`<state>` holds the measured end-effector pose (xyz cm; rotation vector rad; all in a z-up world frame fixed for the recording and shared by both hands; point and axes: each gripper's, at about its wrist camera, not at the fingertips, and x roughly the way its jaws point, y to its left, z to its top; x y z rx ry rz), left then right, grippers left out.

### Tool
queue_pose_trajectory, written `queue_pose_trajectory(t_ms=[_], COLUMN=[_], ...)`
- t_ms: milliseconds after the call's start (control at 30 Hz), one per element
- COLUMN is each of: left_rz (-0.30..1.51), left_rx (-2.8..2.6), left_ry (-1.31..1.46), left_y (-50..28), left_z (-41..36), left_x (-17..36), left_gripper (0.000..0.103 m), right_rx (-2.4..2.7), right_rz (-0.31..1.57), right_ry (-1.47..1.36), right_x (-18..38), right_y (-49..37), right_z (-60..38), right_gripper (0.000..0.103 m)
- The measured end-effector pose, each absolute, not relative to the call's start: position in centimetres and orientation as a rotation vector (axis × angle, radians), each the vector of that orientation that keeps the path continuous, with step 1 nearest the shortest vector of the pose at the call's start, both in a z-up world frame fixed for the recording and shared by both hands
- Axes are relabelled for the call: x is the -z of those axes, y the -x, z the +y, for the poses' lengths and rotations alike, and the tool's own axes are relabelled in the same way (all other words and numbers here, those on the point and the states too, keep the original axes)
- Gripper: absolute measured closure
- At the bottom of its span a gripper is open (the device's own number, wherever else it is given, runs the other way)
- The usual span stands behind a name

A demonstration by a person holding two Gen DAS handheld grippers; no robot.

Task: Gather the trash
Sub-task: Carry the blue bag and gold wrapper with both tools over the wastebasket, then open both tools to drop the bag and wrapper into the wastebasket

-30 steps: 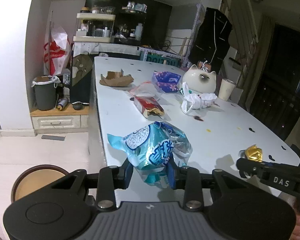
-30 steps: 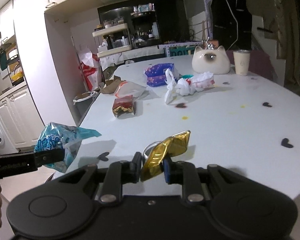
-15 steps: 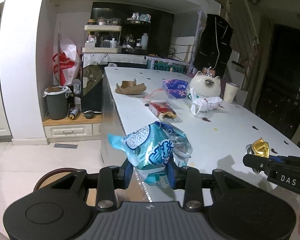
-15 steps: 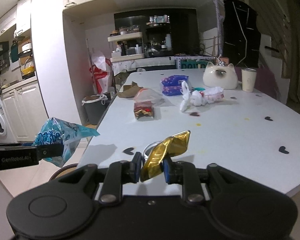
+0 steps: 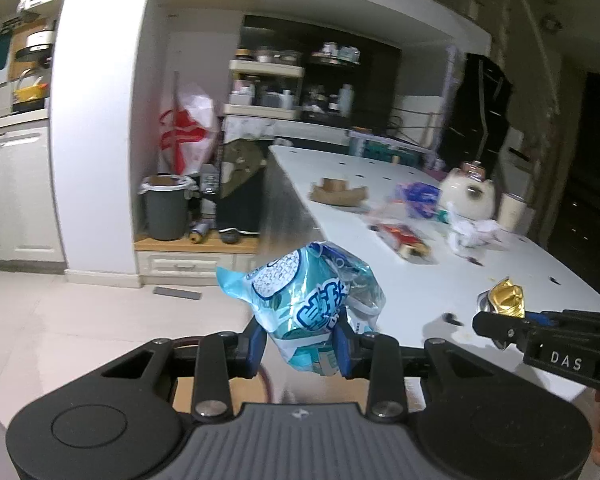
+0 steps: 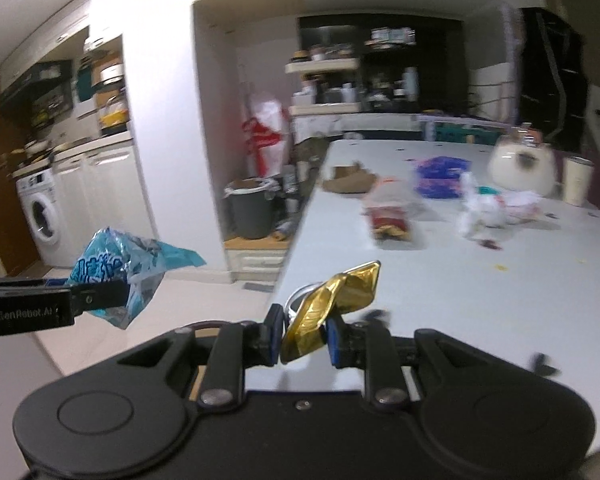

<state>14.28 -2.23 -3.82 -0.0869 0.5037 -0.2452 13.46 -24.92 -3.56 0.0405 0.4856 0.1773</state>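
Off table (image 5: 440, 280) edge, left gripper (image 5: 300, 346) clamps blue bag (image 5: 304, 300), right gripper (image 6: 302, 340) clamps gold wrapper (image 6: 332, 300). Carry both level toward bin (image 5: 165, 208); keep squeeze firm, release only over rim.

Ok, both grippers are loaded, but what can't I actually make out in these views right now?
- Grey bin: its inside is hidden by its rim in both views, so how full it is can't be told.
- Trash left on the white table: smeared by motion blur in the right wrist view; the red packet can't be read.
- Blue snack bag: its lower end is hidden behind the left gripper.
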Motion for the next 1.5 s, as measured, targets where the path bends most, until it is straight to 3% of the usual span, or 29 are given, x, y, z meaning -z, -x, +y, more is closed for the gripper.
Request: queue_pose_trajectory(t_ms=[333,933,1500], left_rz=[0.569,0.925,1.210], left_rx=[0.133,0.053,0.080], left_ry=[0.111,0.154,0.137], left_y=[-17.8,-30.6,-38.9], left_z=[4.0,10.5,10.2], left_x=[5.5,13.4,22.1], left_gripper=[0.067,0.067,0.066], right_rx=[-0.350,-0.496,-0.507], right_rz=[0.585,1.025,1.271], right_ry=[0.007,0.027,0.269], right_x=[4.9,13.9,20.1], right_y=[-20.3,-36.8,-41.1], right_z=[-17.8,-9.0,-5.5], right_gripper=[0.080,0.080,0.080])
